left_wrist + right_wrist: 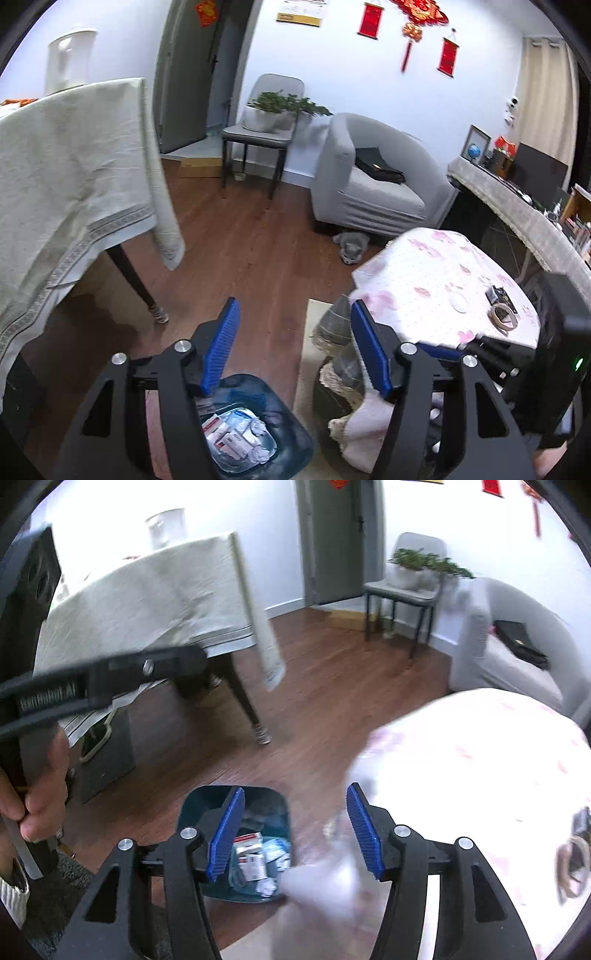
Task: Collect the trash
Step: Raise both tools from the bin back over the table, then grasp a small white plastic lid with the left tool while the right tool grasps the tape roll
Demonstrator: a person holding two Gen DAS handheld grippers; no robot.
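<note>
The small tabletop [436, 280] with the pink flowered cloth sits at about three o'clock, with tape [503, 318] left on it. The blue bin [258, 435] stands on the floor at six o'clock, low so trash can drop in. Boxes and crumpled paper [236, 439] already lie inside. The left tool [295, 347] is open and empty. The right tool [295, 830] is open too, holding nothing.

Black hand-held gripper [295, 314], blue ribbed pads [221, 343], silver screws

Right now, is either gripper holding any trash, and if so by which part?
Nothing is held. The left gripper and the right gripper both stand open with empty jaws above the blue trash bin.
</note>
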